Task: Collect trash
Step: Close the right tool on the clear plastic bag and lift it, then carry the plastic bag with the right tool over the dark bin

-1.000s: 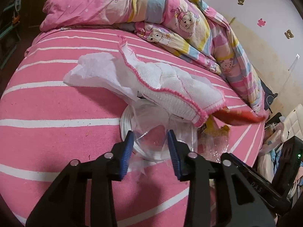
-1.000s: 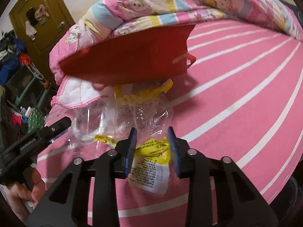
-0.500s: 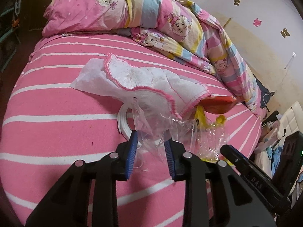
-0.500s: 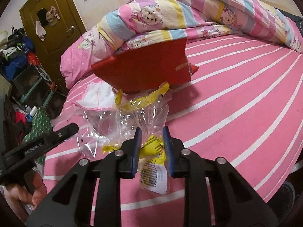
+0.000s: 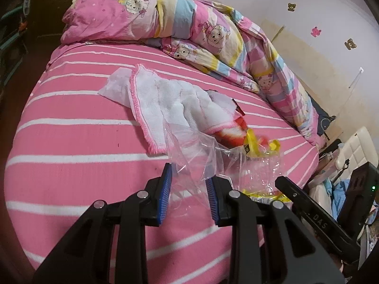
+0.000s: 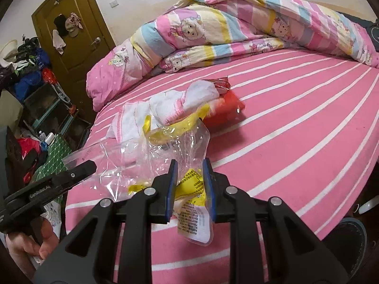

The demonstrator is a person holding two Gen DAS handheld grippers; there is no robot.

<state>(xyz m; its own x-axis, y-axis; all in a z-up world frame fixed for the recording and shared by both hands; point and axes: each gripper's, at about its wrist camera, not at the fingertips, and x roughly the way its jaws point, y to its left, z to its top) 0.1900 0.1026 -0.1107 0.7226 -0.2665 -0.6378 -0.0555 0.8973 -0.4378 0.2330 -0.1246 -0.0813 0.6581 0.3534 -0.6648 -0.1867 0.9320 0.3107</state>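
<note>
- Left wrist view: our left gripper [image 5: 188, 184] has its blue pads narrowed around a fold of the clear plastic bag [image 5: 189, 146], which is lifted above the pink striped bed [image 5: 71, 142]; the jaws have just been closing, and we judge them pinched on the film.
- Right wrist view: our right gripper [image 6: 189, 184] has also just been closing, and its pads are clamped on the yellow-printed wrapper [image 6: 193, 203] at the bag's other edge, its white label hanging below.
- Between the two grippers the bag hangs open, crumpled, with yellow scraps showing through it.
- Just beyond the bag lies a white cloth with pink trim [image 5: 161, 99], draped partly over a red packet [image 6: 225, 108]; both rest on the bed, close against the bag's far side.
- Under the cloth's far corner a white tissue [image 5: 116, 85] sticks out.
- A rolled cartoon quilt [image 6: 213, 33] is heaped along the far edge of the bed, well apart from the trash.
- At the left of the right wrist view we see a brown door [image 6: 71, 30] and cluttered shelves [image 6: 42, 99].
</note>
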